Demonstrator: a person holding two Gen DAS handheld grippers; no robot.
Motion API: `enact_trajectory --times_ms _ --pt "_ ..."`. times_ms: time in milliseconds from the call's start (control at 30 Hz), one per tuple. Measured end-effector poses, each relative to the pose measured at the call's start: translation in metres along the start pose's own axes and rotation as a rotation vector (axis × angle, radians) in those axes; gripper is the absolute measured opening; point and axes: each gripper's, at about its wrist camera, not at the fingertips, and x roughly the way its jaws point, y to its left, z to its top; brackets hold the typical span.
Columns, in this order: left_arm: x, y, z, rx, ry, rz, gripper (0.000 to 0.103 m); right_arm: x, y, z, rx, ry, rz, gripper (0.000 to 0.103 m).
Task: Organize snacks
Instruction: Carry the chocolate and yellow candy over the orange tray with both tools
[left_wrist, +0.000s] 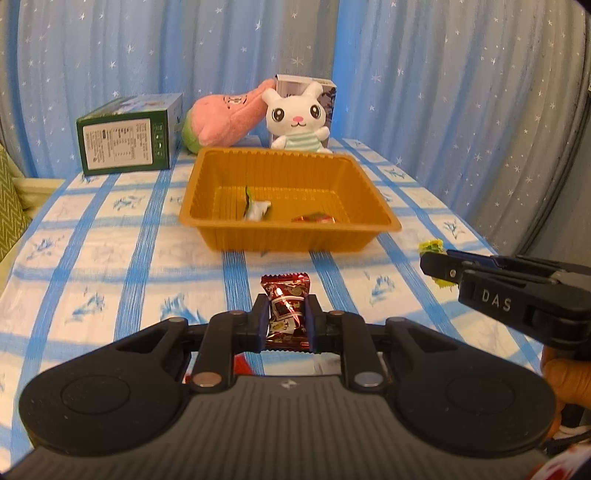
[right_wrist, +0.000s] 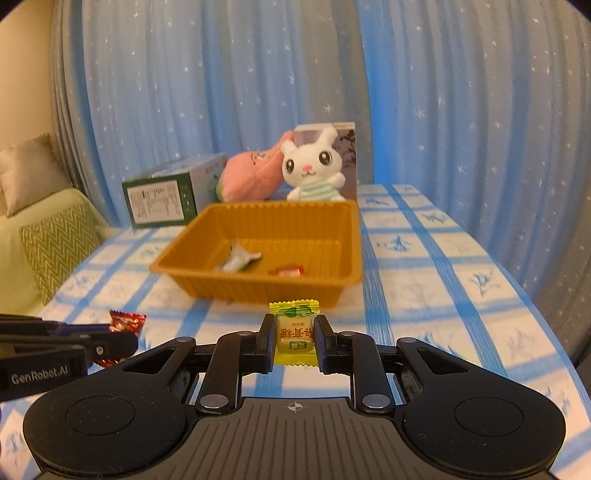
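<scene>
My left gripper (left_wrist: 287, 301) is shut on a red wrapped candy (left_wrist: 286, 306) and holds it above the tablecloth, in front of the orange plastic tray (left_wrist: 207, 192). My right gripper (right_wrist: 295, 323) is shut on a yellow wrapped candy (right_wrist: 295, 332) and holds it just before the tray (right_wrist: 177, 258). The tray holds a white-green wrapper (left_wrist: 256, 208) and a red candy (left_wrist: 314, 218); both also show in the right wrist view, the wrapper (right_wrist: 240, 258) and the candy (right_wrist: 288, 271). Each gripper shows in the other's view, the right one (left_wrist: 430, 264) and the left one (right_wrist: 129, 341).
Behind the tray stand a green box (left_wrist: 125, 142), a pink plush (left_wrist: 225, 118), a white bunny plush (left_wrist: 297, 120) and a carton (left_wrist: 325, 92). A blue checked cloth (left_wrist: 92, 258) covers the table. A blue star curtain hangs behind. A sofa with cushion (right_wrist: 55, 243) is at left.
</scene>
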Motion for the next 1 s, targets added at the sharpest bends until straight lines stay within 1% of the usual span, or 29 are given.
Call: enact_trajectory --times_ms 200,567,667,800,1000 --pt "0.022 0.012 0.022 0.019 -0.021 0.0 0.018 0.026 0.001 0.024 -0.001 -0.022 0.008 0.022" --pt "0.069 0.032 0.069 -0.023 -0.064 -0.041 0.018 0.083 -0.007 0.056 0.016 -0.034 0.008 0.022" --pt "0.082 0.04 0.08 -0.044 -0.066 -0.045 0.018 0.1 -0.014 0.06 0.032 -0.03 0.001 0.022" --pt "0.1 0.048 0.089 -0.047 -0.062 -0.029 0.018 0.119 -0.019 0.065 0.036 -0.024 -0.005 0.022" --pt "0.122 0.059 0.094 -0.067 -0.051 -0.011 0.018 0.14 -0.025 0.066 0.03 -0.003 -0.006 0.022"
